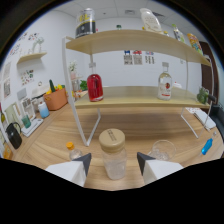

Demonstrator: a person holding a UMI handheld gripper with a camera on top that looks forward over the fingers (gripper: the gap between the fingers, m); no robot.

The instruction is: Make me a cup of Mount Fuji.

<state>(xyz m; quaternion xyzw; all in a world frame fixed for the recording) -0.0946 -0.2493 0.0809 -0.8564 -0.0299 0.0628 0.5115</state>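
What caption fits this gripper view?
Open gripper around a lidded jar, red bottle on the shelf beyond.

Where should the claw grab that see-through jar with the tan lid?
Probably around the clear glass jar's straight round body, below the tan lid. It stands upright on the wooden table, between the open claw's fingers with a gap each side, so coming in level from the front and closing should hold it.

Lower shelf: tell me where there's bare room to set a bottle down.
On the lower shelf, the stretch between the red bottle and the clear bottle is bare. Its left end, by the plants, is crowded. The open tool has the lidded jar standing between its fingers.
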